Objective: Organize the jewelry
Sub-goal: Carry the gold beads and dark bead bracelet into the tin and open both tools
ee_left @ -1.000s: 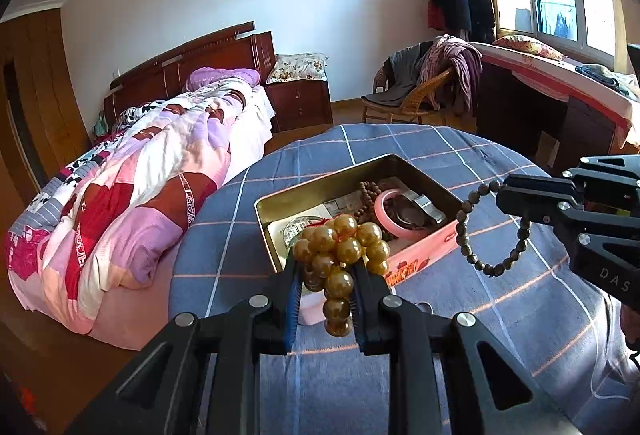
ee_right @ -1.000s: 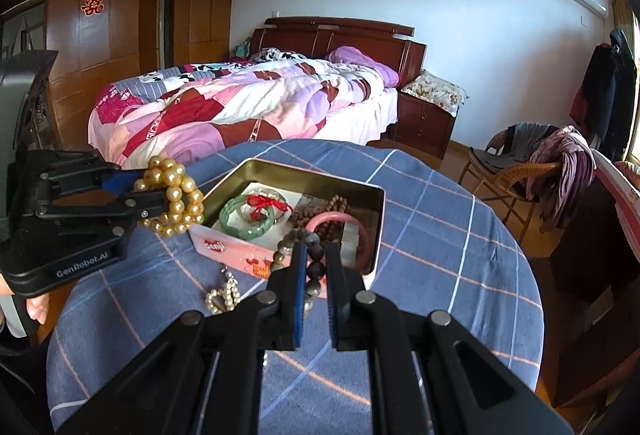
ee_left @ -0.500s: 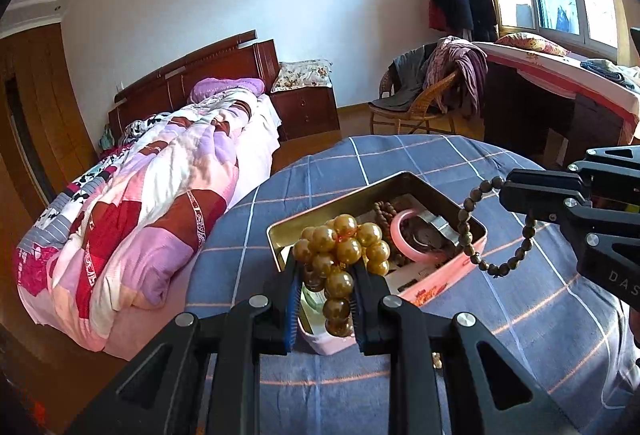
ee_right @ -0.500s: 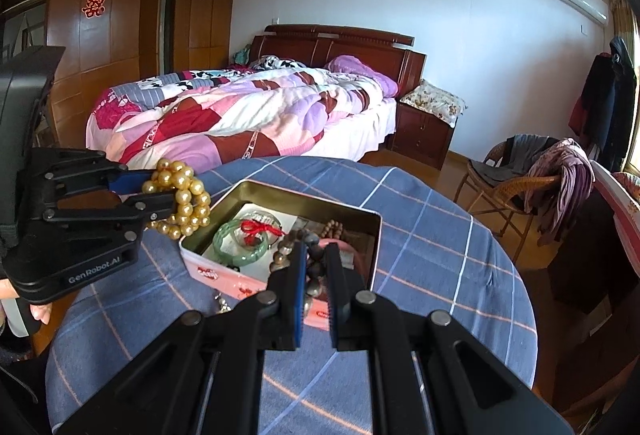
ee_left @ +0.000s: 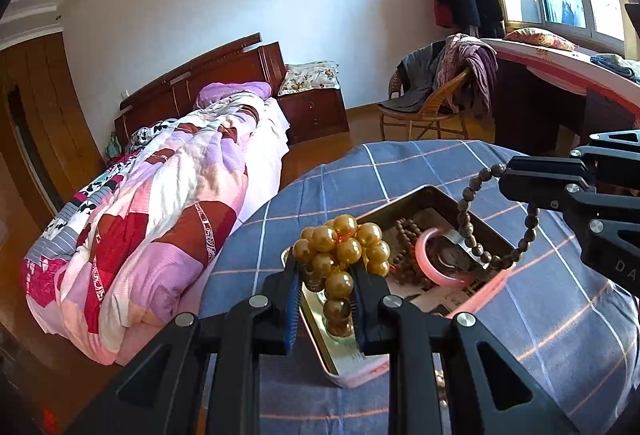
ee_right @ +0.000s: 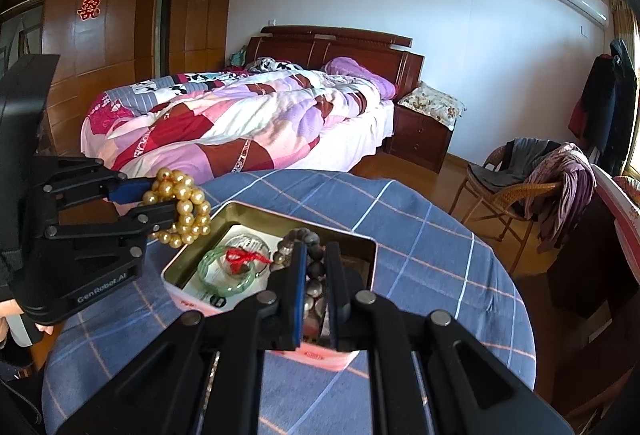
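Two grippers over one tin, each with beads. Left gripper (ee_left: 326, 299), low centre of the left view, pinching a gold bracelet (ee_left: 340, 247): bunched gold beads above the fingers (ee_left: 290, 295), a short run of them squeezed between the pads. Same gripper (ee_right: 132, 201) at the left edge of the right view, the gold cluster (ee_right: 180, 207) hanging just over the tin's near-left corner. Right gripper (ee_right: 314, 291), low centre of the right view, fingers (ee_right: 296, 275) pressed nearly together on a dark bracelet (ee_right: 304, 239), a few brown beads showing above and between the pads. Same gripper (ee_left: 520, 179) at the right edge of the left view, the dark bracelet (ee_left: 480, 223) dangling as an open loop above the tin's far side.

Tin (ee_left: 320, 335) open, gold inside, pink outside, on a round table under a blue checked cloth (ee_right: 420, 235). Inside, seen in the right view: green bangle (ee_right: 228, 271) with a red tie, lying on white paper at the left part. Inside, seen in the left view: pink bangle (ee_left: 424, 255) and a string of small brown beads (ee_left: 404, 235) beside it, right of centre.

Bed (ee_right: 240, 123) with a patchwork quilt in the upper middle, beyond the table. Chair (ee_right: 520, 187) draped with clothes at the right.
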Demonstrator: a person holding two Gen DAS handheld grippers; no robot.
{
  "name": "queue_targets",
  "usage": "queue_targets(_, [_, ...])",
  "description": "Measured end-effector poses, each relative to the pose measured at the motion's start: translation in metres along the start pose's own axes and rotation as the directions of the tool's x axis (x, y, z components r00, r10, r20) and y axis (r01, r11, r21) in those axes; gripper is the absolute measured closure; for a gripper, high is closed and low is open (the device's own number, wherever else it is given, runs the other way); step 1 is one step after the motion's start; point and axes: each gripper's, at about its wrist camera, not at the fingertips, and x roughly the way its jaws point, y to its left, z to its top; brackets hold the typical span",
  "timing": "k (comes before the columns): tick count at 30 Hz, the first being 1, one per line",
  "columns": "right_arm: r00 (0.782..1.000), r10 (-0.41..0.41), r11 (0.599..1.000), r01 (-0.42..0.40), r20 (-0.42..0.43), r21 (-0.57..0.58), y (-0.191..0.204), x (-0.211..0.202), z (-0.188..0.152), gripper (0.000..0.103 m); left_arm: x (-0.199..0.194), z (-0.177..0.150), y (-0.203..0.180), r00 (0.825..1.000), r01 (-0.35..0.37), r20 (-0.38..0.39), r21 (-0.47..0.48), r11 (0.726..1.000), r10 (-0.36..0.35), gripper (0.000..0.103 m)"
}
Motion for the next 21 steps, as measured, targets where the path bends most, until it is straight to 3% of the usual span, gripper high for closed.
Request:
queue_targets(12, [0.998,0.008,1.0,-0.007,-0.07,0.013,-0.005,0.047,0.002,0.092,0.044,0.007,0.003,0.998,-0.022,-0.053,0.021,1.0,0.023,0.081])
queue_targets(16, [0.996,0.006,1.0,-0.004,-0.086,0.021,-0.008,0.065,-0.003,0.092,0.057,0.006,-0.001,0.998,-0.045,-0.037,0.019,0.999,0.046,0.081])
queue_targets(17, [0.996,-0.002,1.0,0.004,-0.092,0.02,-0.008,0.069,-0.004,0.091,0.061,0.006,-0.003,0.998,-0.054,-0.04,0.033,0.998,0.056,0.073])
queue_targets(18, [0.995,-0.01,1.0,0.012,-0.102,0.019,-0.008,0.073,-0.006,0.088,0.065,0.006,-0.005,0.995,-0.081,-0.051,0.04,0.996,0.083,0.051])
queue_targets(19, [0.994,-0.018,1.0,0.02,-0.112,0.02,-0.009,0.076,-0.008,0.081,0.066,0.005,-0.005,0.992,-0.113,-0.057,0.038,0.993,0.115,0.039])
queue_targets(20, [0.993,-0.021,0.999,0.024,-0.114,0.025,-0.011,0.076,-0.009,0.06,0.064,0.004,-0.004,0.991,-0.123,-0.043,0.032,0.992,0.125,0.028])
queue_targets(21, [0.994,-0.014,0.999,0.019,-0.113,0.041,-0.014,0.072,-0.012,0.048,0.059,0.001,-0.004,0.993,-0.116,-0.025,0.024,0.993,0.117,0.027])
